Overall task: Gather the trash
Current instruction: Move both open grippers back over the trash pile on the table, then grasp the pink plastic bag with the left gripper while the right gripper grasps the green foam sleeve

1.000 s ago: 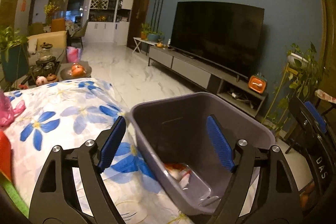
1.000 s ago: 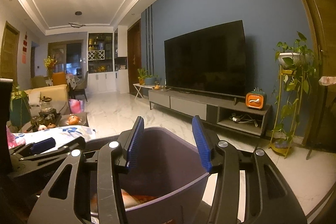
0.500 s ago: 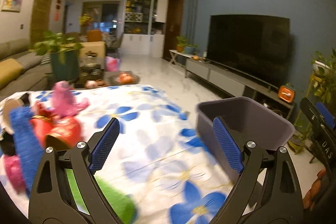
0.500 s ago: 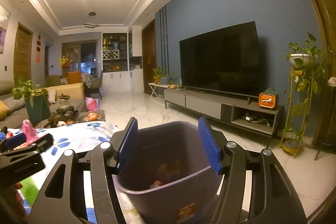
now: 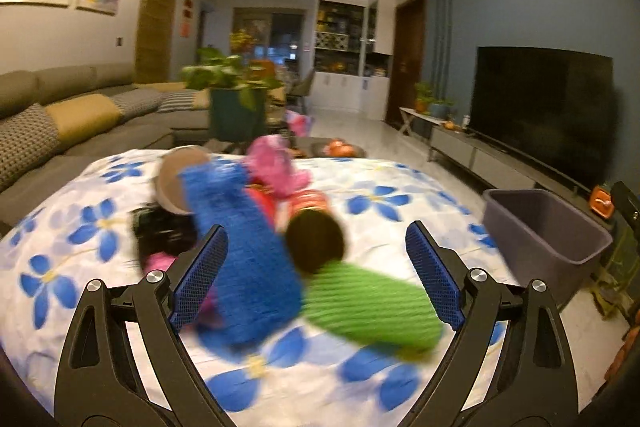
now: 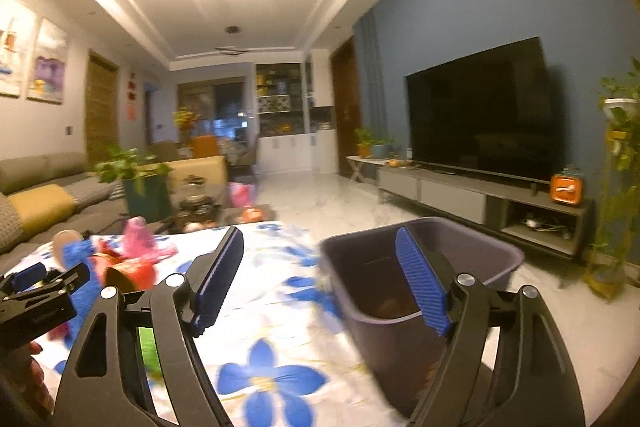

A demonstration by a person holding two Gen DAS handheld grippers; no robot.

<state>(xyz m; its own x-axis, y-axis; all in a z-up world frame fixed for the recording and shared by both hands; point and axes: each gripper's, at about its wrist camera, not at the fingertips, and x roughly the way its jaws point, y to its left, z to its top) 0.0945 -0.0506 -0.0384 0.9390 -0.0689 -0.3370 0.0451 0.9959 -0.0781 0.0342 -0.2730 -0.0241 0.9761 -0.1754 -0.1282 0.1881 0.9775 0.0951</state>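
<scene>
A pile of trash lies on the flowered tablecloth (image 5: 376,195): a blue ribbed piece (image 5: 248,251), a green ribbed piece (image 5: 372,303), a red can (image 5: 308,201), a pink wrapper (image 5: 276,163) and a dark round item (image 5: 316,239). My left gripper (image 5: 316,277) is open and empty, just above the blue and green pieces. A grey bin (image 6: 420,267) stands at the table's right edge, also in the left wrist view (image 5: 548,227). My right gripper (image 6: 320,283) is open and empty in front of the bin. The left gripper (image 6: 44,279) shows at far left there.
A TV (image 6: 480,115) on a low cabinet lines the blue wall at right. A sofa (image 5: 52,123) and a potted plant (image 5: 236,95) stand behind the table. A plant stand (image 6: 616,167) is at far right. Marble floor lies beyond the bin.
My left gripper has swung left from the bin to over the trash pile. My right gripper has turned left, so the bin now sits right of centre. Both stay open.
</scene>
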